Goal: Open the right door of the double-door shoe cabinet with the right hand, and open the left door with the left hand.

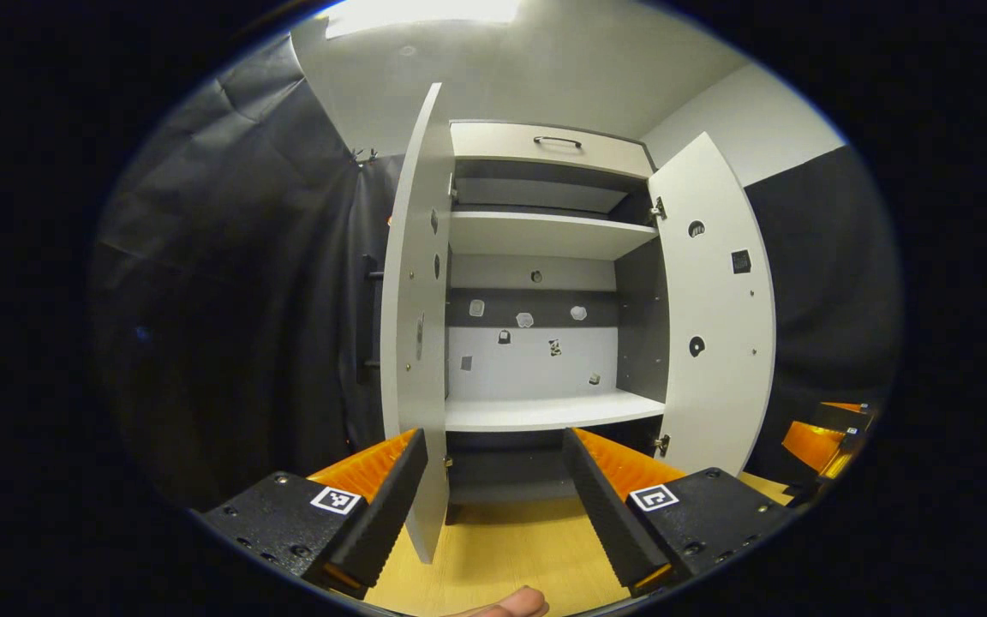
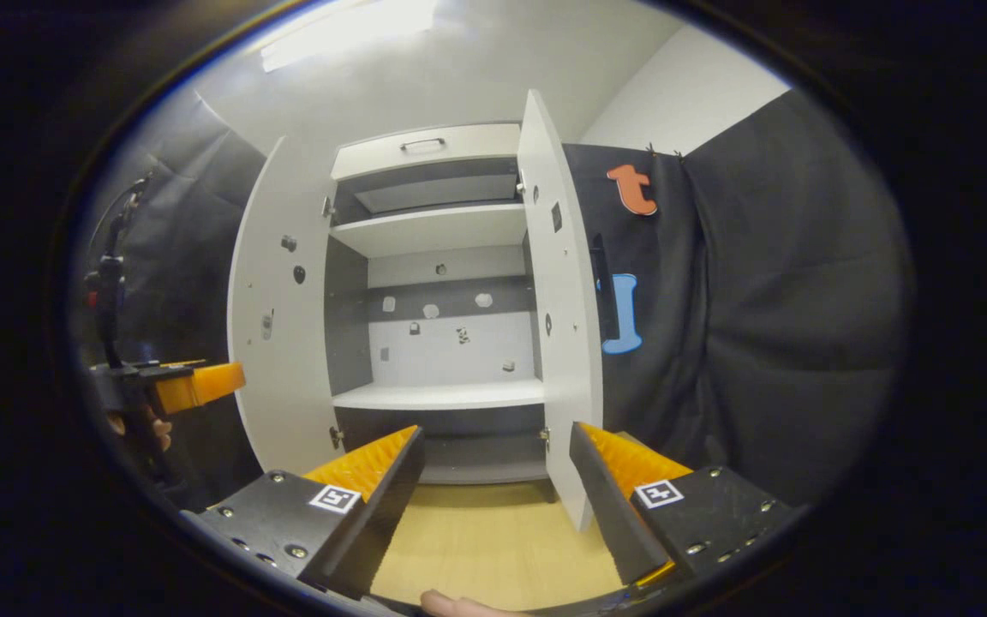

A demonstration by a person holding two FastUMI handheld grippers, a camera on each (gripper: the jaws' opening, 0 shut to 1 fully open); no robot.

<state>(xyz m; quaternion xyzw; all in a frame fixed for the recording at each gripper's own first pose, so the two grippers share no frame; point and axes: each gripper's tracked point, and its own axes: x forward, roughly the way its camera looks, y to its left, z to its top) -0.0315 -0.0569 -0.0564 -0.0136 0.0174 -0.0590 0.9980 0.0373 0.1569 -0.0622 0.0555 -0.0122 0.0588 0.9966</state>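
1. The shoe cabinet (image 1: 545,343) is standing on a pale wooden floor (image 1: 502,548), and both its doors are hanging wide open in both views.
2. The left gripper view is showing the left door (image 1: 412,326) nearly edge-on, while the right door (image 1: 716,317) is turning its inner face, with hinge holes, toward the camera.
3. The right gripper view is reversing this: the right door (image 2: 558,291) is appearing nearly edge-on, and the left door (image 2: 279,317) is showing its inner face.
4. The right gripper view is also taking in the left gripper (image 2: 194,384) farther off at the left, with a hand (image 2: 146,428) gripping it, just beside the left door; whether it touches the door I cannot tell.
5. The left gripper view is catching part of the right gripper (image 1: 828,441) at the right edge, near the lower part of the right door.
6. Inside, two pale shelves (image 1: 549,233) are sitting one above the other, and a drawer (image 1: 545,146) with a dark handle is sitting at the top.
7. In its own view the left gripper (image 1: 493,480) is hanging released, fingers wide apart, gripping nothing; the lower edge of the left door is lying between them, close to the left finger (image 1: 391,497).
8. In its own view the right gripper (image 2: 498,484) is likewise spread wide and holding nothing, with the right door's lower corner sitting just inside its right finger (image 2: 609,506).
9. A fingertip (image 1: 515,604) is peeking in at the bottom of the left gripper view.
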